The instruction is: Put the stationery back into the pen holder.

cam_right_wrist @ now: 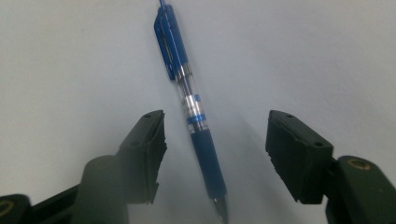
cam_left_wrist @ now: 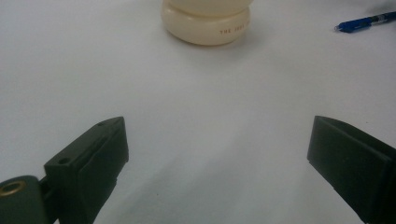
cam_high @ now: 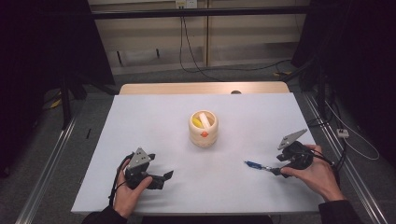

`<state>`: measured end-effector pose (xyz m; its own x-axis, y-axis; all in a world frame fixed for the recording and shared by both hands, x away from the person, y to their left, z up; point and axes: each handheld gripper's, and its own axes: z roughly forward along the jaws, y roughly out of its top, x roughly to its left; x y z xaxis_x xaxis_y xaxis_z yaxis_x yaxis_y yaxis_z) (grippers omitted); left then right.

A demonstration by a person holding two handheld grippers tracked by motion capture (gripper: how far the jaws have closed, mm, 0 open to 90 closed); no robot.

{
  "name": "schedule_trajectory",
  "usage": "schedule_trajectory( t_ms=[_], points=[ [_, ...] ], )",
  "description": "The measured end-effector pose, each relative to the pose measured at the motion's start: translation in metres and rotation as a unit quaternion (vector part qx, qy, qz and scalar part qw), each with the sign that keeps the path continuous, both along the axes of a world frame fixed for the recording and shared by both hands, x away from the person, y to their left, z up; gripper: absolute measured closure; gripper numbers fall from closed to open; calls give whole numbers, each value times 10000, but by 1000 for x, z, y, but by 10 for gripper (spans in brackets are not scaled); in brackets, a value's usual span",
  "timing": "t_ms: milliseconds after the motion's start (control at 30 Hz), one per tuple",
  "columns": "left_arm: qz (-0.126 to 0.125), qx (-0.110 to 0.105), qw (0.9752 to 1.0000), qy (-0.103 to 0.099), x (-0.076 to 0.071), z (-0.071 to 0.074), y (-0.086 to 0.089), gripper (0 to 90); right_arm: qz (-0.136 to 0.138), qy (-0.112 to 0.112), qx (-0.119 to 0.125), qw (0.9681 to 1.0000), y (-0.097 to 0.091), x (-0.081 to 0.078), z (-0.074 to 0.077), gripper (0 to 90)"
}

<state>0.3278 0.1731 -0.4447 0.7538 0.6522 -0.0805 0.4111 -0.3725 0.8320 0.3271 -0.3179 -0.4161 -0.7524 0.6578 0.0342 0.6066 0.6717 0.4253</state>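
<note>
The blue pen [cam_right_wrist: 194, 112] is lying flat on the white tabletop [cam_high: 154, 126], over on the person's right side, and in the right gripper view it is running straight up between the two black jaws, tip end nearest the camera, clip end pointing away. The right tongs [cam_right_wrist: 212, 154] are straddling its rubber grip, jaws standing clear on both sides with tabletop showing in each gap, so they are open and not pressing on the pen (no contact that I can make out). From the high view the pen [cam_high: 256, 164] is sitting just off the front of the right tongs [cam_high: 275, 170], with the right hand [cam_high: 317, 175] wrapping the handle behind them.

Moving outward, a cream cup [cam_high: 203, 128] is standing upright near the middle of the tabletop, well apart from the pen, with something yellow and something white poking up inside it. Over on the left, the left tongs [cam_high: 166, 178] are resting low near the front edge, jaws spread wide with nothing between them, the left hand [cam_high: 128, 193] holding them.
</note>
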Motion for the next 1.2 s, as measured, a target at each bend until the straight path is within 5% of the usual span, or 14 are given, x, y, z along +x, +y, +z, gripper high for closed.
schedule_trajectory(
  t_ms=[233,467,767,1200],
  points=[
    [2,18,10000,-7,1,-1,0,53,275,163,-353,9989,5,0,-3,540],
    [-16,18,10000,-11,1,-1,0,53,315,255,-417,9983,6,2,-3,657],
    [-105,-2,9999,-35,0,0,-1,52,619,377,-547,9959,12,5,-7,722],
    [-111,-38,9999,10,-1,-1,0,52,638,529,-561,9950,12,11,-8,802]
  ],
)
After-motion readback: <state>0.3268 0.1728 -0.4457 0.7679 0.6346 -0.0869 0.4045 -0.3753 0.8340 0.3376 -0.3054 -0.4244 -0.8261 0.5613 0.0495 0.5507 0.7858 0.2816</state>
